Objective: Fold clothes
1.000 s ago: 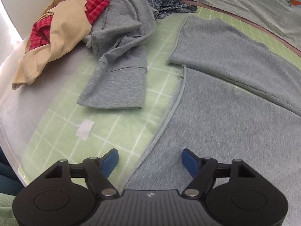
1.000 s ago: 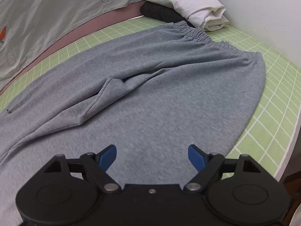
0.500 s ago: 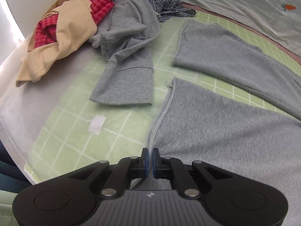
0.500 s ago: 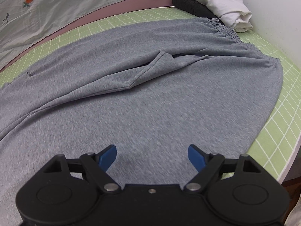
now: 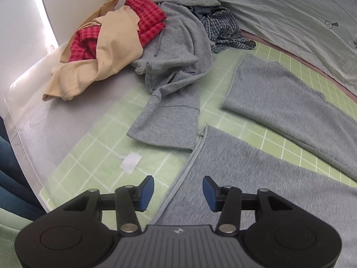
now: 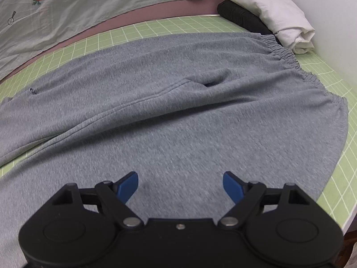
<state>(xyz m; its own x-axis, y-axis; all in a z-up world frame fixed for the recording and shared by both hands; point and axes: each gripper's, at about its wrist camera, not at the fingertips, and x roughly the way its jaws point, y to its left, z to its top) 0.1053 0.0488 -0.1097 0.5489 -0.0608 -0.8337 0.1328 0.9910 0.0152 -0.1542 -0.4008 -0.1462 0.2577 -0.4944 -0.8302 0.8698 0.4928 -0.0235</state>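
Grey sweatpants point(image 6: 178, 116) lie spread flat on the green grid mat point(image 6: 330, 178) that covers the table. Elastic waistband point(image 6: 287, 55) sits toward the table's far right corner in the right wrist view; a ridge of bunched fabric runs across the middle of the garment. In the left wrist view the two legs lie apart with a strip of mat between them: the nearer leg's hem point(image 5: 196, 154) runs diagonally up from the left hand-held gripper, the farther leg point(image 5: 290, 105) lies toward the back edge.

Left hand-held gripper point(image 5: 178, 193): jaws opening, at a moderate gap; the hem edge of the nearer leg passes below, between the blue pads point(image 5: 147, 193), but the pads do not press on it. Nothing is gripped.

Right hand-held gripper point(image 6: 180, 188): jaws wide, hovering over the seat area of the sweatpants; no cloth is pinched.

Surroundings, left wrist view: a grey hoodie point(image 5: 174, 84) sprawls just beyond the nearer hem, its lower edge almost touching it. Behind it, toward the table's far left corner, sits a heap of a beige garment point(image 5: 111, 53), red checked cloth point(image 5: 147, 22) and a blue plaid shirt point(image 5: 223, 29). A small white scrap point(image 5: 131, 162) lies on the mat near the left edge.

Right wrist view: a folded white cloth point(image 6: 272, 13) rests on a dark folded item point(image 6: 243, 20) at the far right corner, just beside the waistband. A pale printed sheet point(image 6: 89, 11) lies along the back edge.
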